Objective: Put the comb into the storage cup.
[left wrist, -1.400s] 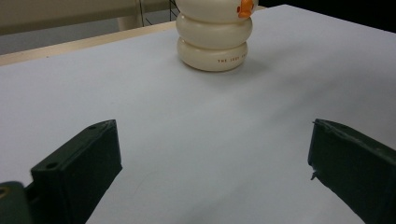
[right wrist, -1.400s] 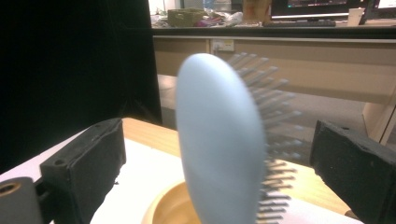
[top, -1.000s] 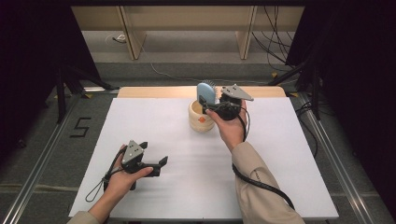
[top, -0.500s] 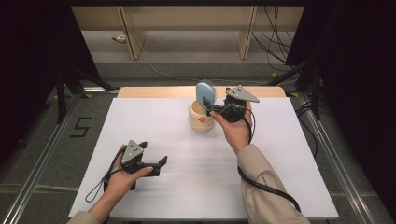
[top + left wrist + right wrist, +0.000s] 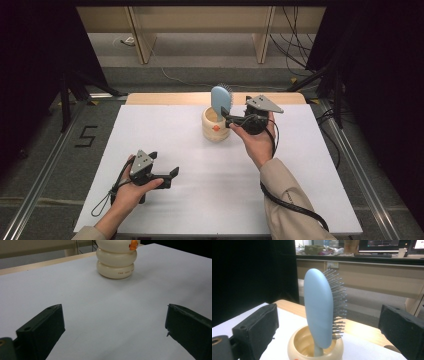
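Hairbrush (image 5: 318,307), pale blue, grey bristles, upright in cream holder (image 5: 315,346)

- Pale blue hairbrush (image 5: 319,307): stands upright, handle down inside the holder, oval head above the rim, dark bristles facing one side.
- Cream ribbed holder (image 5: 215,126): stacked-ring shape, small orange mark, upright near the white worktop's (image 5: 165,120) far edge.

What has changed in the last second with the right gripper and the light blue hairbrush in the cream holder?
The right gripper has drawn back a little from the light blue plastic hairbrush; its jaws now stand open on either side, apart from it. The brush stays upright, handle down, in the cream ribbed holder. The left gripper stays open, low over the white table.
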Available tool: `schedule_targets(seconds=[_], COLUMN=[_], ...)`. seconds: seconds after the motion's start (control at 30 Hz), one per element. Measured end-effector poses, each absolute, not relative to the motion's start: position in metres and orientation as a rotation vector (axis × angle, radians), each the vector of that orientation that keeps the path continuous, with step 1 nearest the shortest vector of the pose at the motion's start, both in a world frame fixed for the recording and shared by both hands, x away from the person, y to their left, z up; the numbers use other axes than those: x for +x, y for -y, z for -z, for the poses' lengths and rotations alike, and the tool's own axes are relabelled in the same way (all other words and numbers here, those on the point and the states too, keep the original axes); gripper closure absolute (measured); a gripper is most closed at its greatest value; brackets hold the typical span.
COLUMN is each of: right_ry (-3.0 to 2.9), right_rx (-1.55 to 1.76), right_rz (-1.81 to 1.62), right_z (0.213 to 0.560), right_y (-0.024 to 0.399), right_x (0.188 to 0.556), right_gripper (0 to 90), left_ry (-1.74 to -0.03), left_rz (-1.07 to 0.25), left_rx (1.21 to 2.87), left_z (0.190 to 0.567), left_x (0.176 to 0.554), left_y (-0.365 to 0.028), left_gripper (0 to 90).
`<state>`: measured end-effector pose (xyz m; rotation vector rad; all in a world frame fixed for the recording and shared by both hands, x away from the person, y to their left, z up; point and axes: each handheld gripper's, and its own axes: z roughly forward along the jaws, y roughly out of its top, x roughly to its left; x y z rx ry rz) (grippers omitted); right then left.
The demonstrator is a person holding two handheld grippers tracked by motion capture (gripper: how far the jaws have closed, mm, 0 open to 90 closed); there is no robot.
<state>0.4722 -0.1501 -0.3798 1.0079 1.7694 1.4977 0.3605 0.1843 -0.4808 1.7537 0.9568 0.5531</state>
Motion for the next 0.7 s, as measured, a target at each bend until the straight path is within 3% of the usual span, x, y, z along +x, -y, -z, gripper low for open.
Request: schedule_targets(seconds=[0.7], right_ry=[-1.798], right_rx=[1.004], right_rz=[-1.479], right_z=[0.385], right_y=[0.166], right_x=[0.457], right_gripper=[4.0], left_ry=[-0.959], left_rz=[-0.557], left_rx=[1.753], left_z=[0.481], left_x=[0.361], left_y=[-0.185], left_gripper=[1.6])
